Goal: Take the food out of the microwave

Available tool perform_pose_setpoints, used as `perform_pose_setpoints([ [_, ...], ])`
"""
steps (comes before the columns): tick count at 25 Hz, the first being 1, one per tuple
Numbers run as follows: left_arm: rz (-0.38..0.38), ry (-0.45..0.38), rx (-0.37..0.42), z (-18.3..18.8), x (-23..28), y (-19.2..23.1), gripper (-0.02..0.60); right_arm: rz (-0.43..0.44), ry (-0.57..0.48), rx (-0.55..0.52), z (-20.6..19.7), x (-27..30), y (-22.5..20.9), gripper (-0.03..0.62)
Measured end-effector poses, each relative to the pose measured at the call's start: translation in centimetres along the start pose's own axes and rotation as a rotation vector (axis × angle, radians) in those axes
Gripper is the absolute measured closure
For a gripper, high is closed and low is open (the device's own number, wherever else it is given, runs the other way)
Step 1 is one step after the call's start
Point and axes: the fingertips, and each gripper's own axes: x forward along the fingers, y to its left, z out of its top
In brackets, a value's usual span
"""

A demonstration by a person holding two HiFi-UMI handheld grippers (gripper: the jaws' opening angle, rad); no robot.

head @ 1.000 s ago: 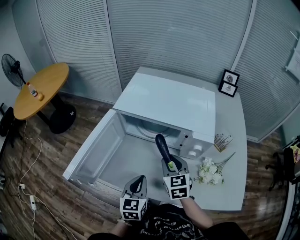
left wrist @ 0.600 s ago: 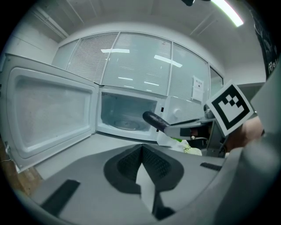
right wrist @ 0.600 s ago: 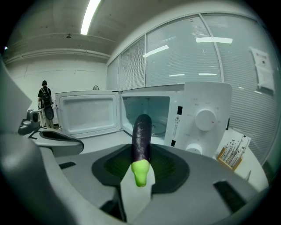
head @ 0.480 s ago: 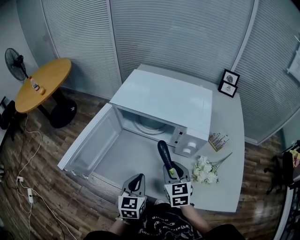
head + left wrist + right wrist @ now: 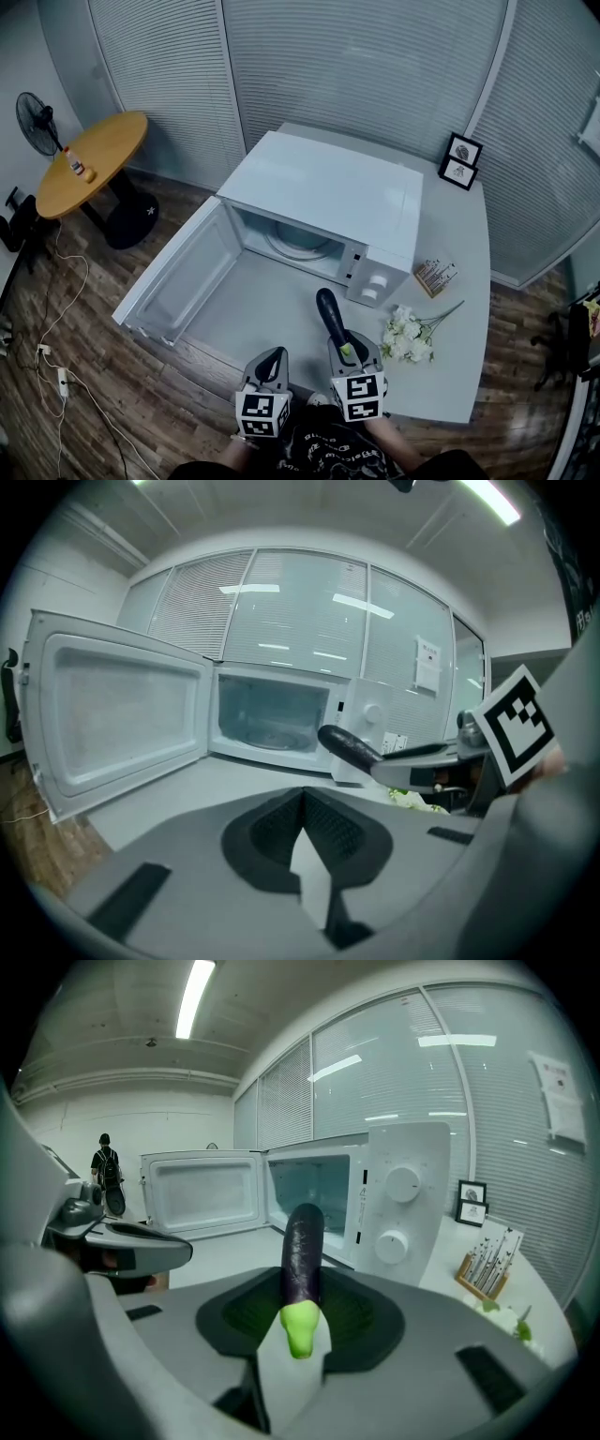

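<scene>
Head view: the white microwave (image 5: 323, 192) stands on the grey counter (image 5: 450, 366) w/ its door (image 5: 178, 277) swung fully open to the left, and the cavity shows only the glass turntable (image 5: 300, 246). The eggplant (image 5: 330, 314), dark purple w/ a light green stem end, is already outside the microwave: it is over the counter in front of the open cavity, near the control panel (image 5: 375, 286) w/ two knobs. The right gripper (image 5: 346, 352) holds it. Right gripper view shows both pads pressing on the stem-end part, so the jaws stand partly apart around it, and the long body sticks out forward betw. them, pointing approx. toward the cavity. Whether the far tip touches the counter I cannot tell. The left gripper (image 5: 272, 361) is just beside the right one, on its left, near the counter's front edge. Left gripper view shows its jaws closed together at the tips w/ nothing betw. them; the same view has the eggplant at the right, in front of the microwave. On the counter to the right of the microwave are white flowers (image 5: 405, 337), a small wooden holder (image 5: 437, 277), and at the back corner two small framed pictures (image 5: 459, 157). Far left, on the wooden floor (image 5: 112, 375), stands a round wooden table (image 5: 89, 169) w/ small items on it, and a fan (image 5: 36, 122) beside it.
</scene>
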Motion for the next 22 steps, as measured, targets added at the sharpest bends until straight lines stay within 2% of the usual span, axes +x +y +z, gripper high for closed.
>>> perform_pose_setpoints([
  [22,0.007,0.016,-0.014,-1.6,-0.8,-1.4,0.574,0.056,0.007,0.001,-2.5,-2.0,1.3,0.465],
])
